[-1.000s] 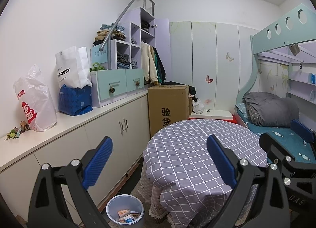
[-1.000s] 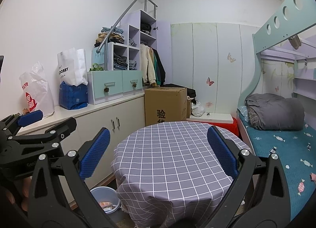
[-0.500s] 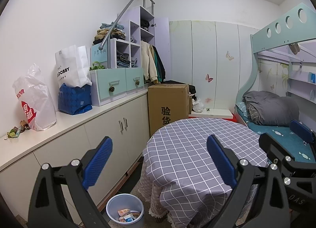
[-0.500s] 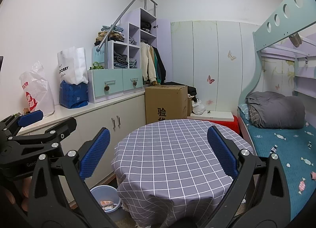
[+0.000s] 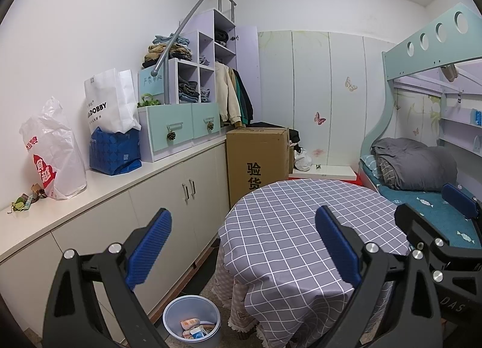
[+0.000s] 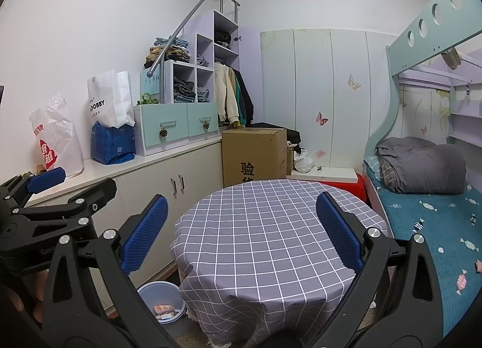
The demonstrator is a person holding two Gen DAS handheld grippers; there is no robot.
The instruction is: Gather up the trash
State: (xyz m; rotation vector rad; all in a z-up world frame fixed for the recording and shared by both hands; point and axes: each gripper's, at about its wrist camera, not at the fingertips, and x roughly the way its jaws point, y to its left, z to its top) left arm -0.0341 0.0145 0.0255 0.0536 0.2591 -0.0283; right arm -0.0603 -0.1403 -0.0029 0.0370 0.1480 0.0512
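Little has shifted since the earlier frames: both views sit almost where they were, with the room drifting only slightly in the picture, and both claws stay spread wide with nothing between their blue pads. Left gripper hangs above the near-left edge of the round table, which is covered by a grey checked cloth whose top is bare; right gripper hovers over the same table from a spot further right, and the left tool shows at that view's left edge with fingertips of the holding hand under it. On the floor, just beside the table's left edge and against the cabinet doors, stands one pale blue bin with a few wrappers of trash lying in it; from the right wrist the bin is half hidden by the cloth. Along the left wall runs a white worktop on cream cabinets. Counted from its near end it carries one small heap of scraps, one white plastic bag with red print, one blue bag with one white paper bag standing in it, and a unit with two teal drawers under cubbies of folded clothes. One cardboard box stands on the floor at the worktop's far end, with jackets hanging above it. At the right is a bunk bed with one grey folded quilt on its teal sheet. Wardrobe panels at the back bear butterfly stickers.
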